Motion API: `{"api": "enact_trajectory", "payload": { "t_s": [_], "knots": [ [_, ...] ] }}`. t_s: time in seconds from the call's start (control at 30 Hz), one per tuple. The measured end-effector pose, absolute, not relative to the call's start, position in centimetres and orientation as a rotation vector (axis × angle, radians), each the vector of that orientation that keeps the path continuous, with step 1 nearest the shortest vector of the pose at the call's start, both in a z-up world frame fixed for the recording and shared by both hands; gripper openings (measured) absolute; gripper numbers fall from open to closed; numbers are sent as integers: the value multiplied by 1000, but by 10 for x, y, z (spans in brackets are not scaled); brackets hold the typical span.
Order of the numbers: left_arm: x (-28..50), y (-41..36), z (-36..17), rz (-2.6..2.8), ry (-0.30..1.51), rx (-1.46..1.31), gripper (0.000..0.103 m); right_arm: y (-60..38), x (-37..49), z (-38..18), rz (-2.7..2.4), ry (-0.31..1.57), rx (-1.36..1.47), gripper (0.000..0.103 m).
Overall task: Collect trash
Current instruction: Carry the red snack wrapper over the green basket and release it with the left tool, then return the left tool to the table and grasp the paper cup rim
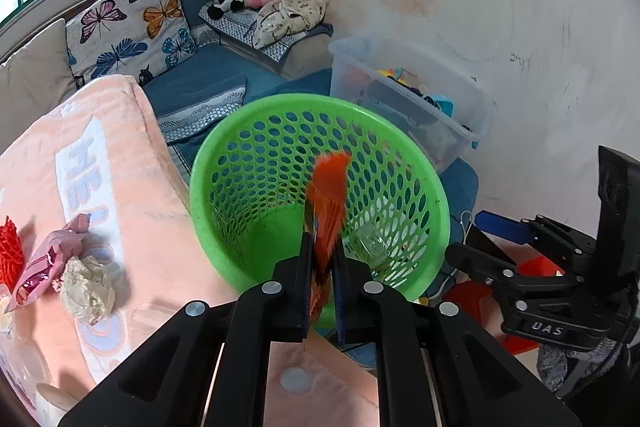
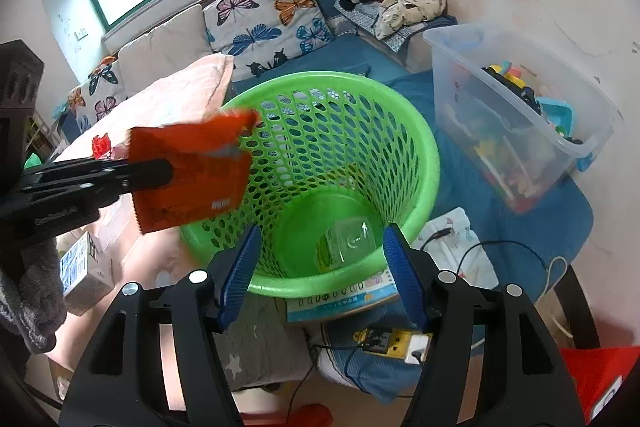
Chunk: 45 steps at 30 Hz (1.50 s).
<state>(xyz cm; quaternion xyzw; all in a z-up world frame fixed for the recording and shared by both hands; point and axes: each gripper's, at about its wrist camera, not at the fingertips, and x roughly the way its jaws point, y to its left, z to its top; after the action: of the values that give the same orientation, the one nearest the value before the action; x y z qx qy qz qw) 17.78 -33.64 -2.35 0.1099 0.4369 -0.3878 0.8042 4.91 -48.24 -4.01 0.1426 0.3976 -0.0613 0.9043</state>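
The left gripper is pinching an orange snack wrapper between its two fingers, which are pressed flat against the foil with almost no gap between them. In the right wrist view the same wrapper is hanging over the near-left rim of the green perforated basket, partly above the basket mouth and not touching the mesh wall. The right gripper is holding nothing; its blue-padded fingers are spread wide and are framing the near side of the basket without visible contact. A clear plastic piece is lying on the basket floor. Left of the basket, a peach blanket is carrying a pink wrapper, a crumpled paper ball just beside it, and a red mesh piece at the far edge. Right of the basket, a clear storage bin is holding toys. Behind the basket, a butterfly cushion is leaning on the sofa.
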Motion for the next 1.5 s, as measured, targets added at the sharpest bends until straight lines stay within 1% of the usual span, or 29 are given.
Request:
{"api": "enact_trajectory", "payload": {
  "t_s": [0.03, 0.1, 0.13, 0.43, 0.5, 0.53, 0.57, 1.0, 1.27, 1.5],
  "knots": [
    [178, -336, -25, -832, 942, 232, 17, -482, 48, -40, -124, 821, 300, 64],
    [177, -335, -26, -829, 937, 227, 32, -481, 45, -41, -126, 818, 301, 64],
    [176, -334, -25, -827, 931, 226, 36, -480, 44, -41, -126, 818, 299, 64],
    [160, -295, -10, -793, 873, 178, 46, -461, 36, -32, -90, 787, 291, 67],
    [156, -284, -5, -783, 859, 168, 53, -451, 35, -29, -75, 780, 286, 70],
    [153, -276, -3, -772, 849, 162, 53, -446, 35, -28, -66, 777, 285, 73],
    [150, -266, -1, -757, 840, 157, 53, -443, 36, -27, -56, 773, 285, 74],
    [136, -138, 8, -520, 793, 24, 54, -378, 41, -15, 61, 753, 250, 79],
    [120, -58, -6, -381, 794, -71, 54, -339, 45, -15, 139, 752, 225, 81],
    [120, -30, -29, -363, 849, -162, 54, -319, 47, -20, 177, 765, 217, 84]
  ]
}}
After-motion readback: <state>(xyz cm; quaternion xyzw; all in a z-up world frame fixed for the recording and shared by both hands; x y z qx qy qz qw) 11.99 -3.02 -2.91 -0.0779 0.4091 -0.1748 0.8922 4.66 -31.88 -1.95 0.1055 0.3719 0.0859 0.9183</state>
